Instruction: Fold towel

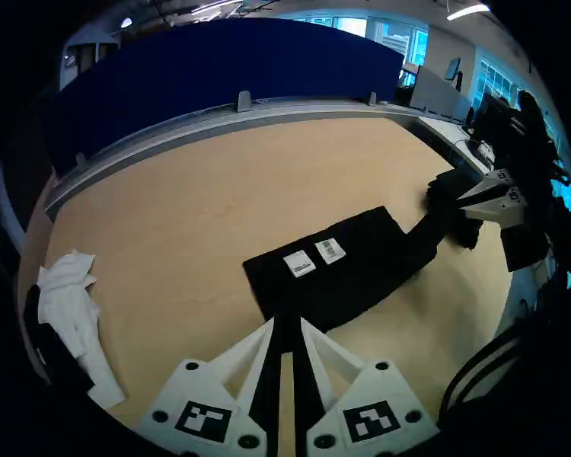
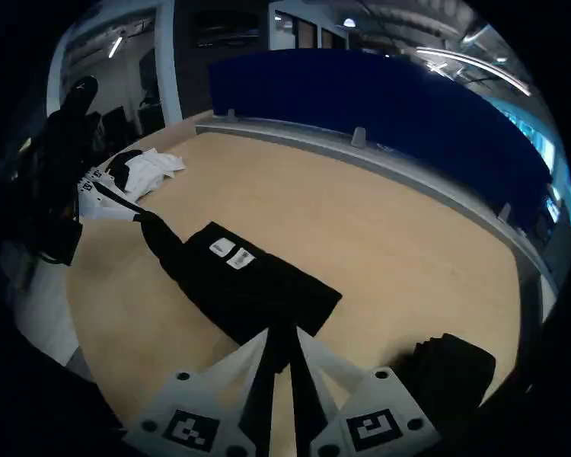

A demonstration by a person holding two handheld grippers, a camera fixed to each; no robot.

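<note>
Black cloth towel lies spread on a pale wooden table. The left gripper and the right gripper each clamp their jaws on opposite ends of it.

Surface: pale wood, wide.
Partition: blue, upright along the far edge.
White cloth: crumpled, at the surface's edge.
Dark heap: near a corner.
</note>
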